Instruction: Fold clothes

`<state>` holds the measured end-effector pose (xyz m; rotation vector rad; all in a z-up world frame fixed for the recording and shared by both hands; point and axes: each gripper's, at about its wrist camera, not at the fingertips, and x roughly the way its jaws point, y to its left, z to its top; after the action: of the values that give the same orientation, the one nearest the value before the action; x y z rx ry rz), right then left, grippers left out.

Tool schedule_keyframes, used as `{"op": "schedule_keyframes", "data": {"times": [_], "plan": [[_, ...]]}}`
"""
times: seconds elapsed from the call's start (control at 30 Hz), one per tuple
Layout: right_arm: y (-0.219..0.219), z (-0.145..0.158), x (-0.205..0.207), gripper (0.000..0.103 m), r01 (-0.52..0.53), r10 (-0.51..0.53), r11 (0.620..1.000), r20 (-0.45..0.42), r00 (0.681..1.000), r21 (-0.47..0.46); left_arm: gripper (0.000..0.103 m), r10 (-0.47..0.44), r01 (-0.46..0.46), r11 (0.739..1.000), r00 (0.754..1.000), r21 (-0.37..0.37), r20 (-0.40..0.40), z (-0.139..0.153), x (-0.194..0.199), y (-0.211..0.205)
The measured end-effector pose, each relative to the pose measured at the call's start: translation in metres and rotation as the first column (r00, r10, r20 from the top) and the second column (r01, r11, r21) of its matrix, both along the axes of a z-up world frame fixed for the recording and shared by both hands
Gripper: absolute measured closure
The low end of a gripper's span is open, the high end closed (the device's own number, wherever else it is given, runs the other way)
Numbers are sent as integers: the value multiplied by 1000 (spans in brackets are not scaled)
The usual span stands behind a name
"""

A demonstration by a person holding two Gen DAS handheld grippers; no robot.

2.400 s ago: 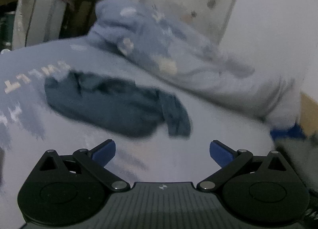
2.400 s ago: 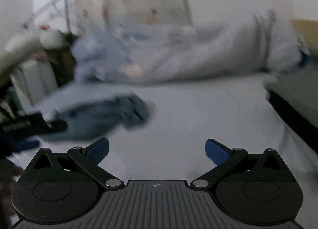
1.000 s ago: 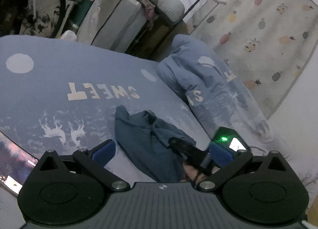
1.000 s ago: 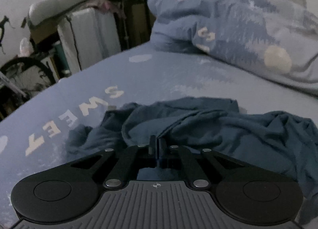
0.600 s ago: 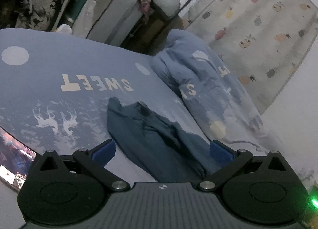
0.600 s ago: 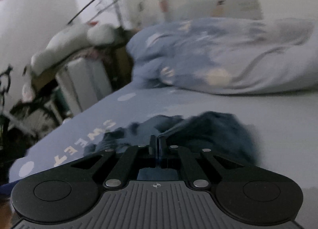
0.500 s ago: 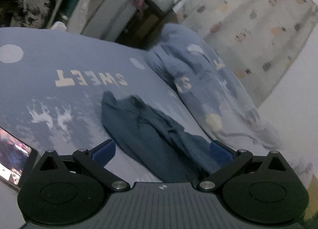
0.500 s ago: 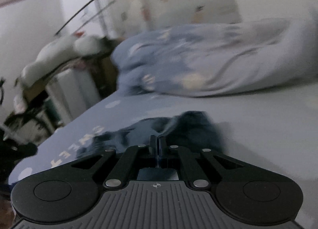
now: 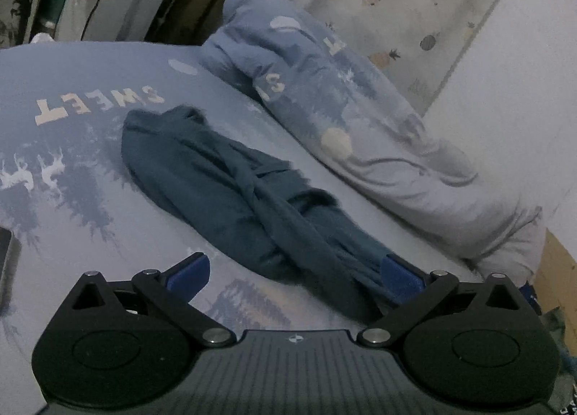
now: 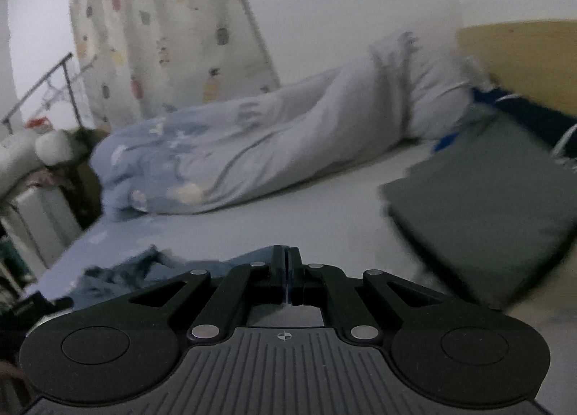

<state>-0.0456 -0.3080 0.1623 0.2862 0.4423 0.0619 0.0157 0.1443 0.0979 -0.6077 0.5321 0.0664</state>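
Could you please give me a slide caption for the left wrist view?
Open left gripper over a crumpled dark blue garment on the "SWEET" bedsheet, rumpled duvet behind.

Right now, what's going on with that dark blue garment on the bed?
A person is working with two handheld grippers over a bed with a pale blue printed sheet. The crumpled dark blue garment lies bunched and twisted on the sheet, not yet spread out or folded. The right gripper is shut, apparently pinching an edge of that garment. The left gripper is open, just short of the garment's near end. A rolled light blue duvet lies behind it.
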Motion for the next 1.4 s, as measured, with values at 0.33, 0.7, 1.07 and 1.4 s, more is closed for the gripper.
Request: {"op": "schedule_keyframes", "data": {"times": [0.33,0.7,1.07,1.4], "plan": [[-35,-14,-36,96,219,-248,950,-114,962,-222,0,-23,23,1000,999,15,-29,-7,-1,-12],[193,-73,89,52,-400,387,893,-100,917,-205,0,187,-187,982,982,2,39,14,-10,31],[422,-133,159,53,-633,610,681,-192,769,-369,0,340,-341,937,940,-72,-33,14,-5,101],[363,-123,102,93,-767,759,521,-208,617,-375,9,343,-349,932,936,-101,-73,4,-11,124]]}}
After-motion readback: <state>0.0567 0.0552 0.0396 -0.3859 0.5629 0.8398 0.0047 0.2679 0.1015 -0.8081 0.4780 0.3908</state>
